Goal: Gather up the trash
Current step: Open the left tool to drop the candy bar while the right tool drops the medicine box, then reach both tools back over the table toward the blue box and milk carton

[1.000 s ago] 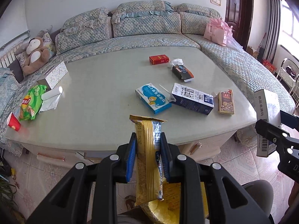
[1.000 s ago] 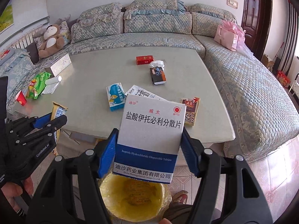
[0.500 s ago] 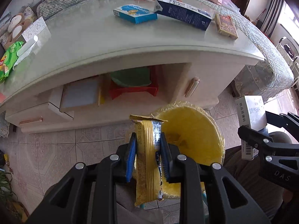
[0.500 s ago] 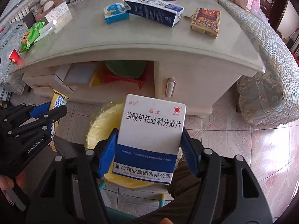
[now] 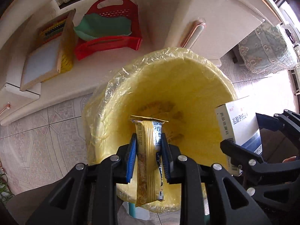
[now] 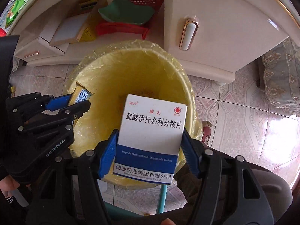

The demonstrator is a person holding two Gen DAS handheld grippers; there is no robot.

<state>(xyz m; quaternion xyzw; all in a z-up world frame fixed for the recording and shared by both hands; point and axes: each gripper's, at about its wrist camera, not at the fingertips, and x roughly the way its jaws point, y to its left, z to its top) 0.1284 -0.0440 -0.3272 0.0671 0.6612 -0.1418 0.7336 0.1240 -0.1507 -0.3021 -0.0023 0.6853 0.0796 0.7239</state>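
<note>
My left gripper (image 5: pixel 148 140) is shut on a yellow snack wrapper (image 5: pixel 149 161) and holds it over the mouth of the yellow-lined trash bin (image 5: pixel 187 71). My right gripper (image 6: pixel 150 140) is shut on a white and blue medicine box (image 6: pixel 151 129), also over the bin (image 6: pixel 105 75). The left gripper with the wrapper shows at the left of the right wrist view (image 6: pixel 78 101). The box and right gripper show at the right of the left wrist view (image 5: pixel 241 129). Some trash lies at the bin's bottom.
The cream table base stands just behind the bin, with a drawer handle (image 6: pixel 188 32). Its open shelf holds a red basket (image 5: pixel 110 41) with a green dish (image 5: pixel 102 27) and a framed board (image 5: pixel 45 56). Tiled floor (image 6: pixel 243 112) lies around; sofa skirt (image 6: pixel 281 78) at right.
Both grippers have tilted down and moved closer over the bin, each still holding its item. The table top has left view; the bin's opening now fills both views.
</note>
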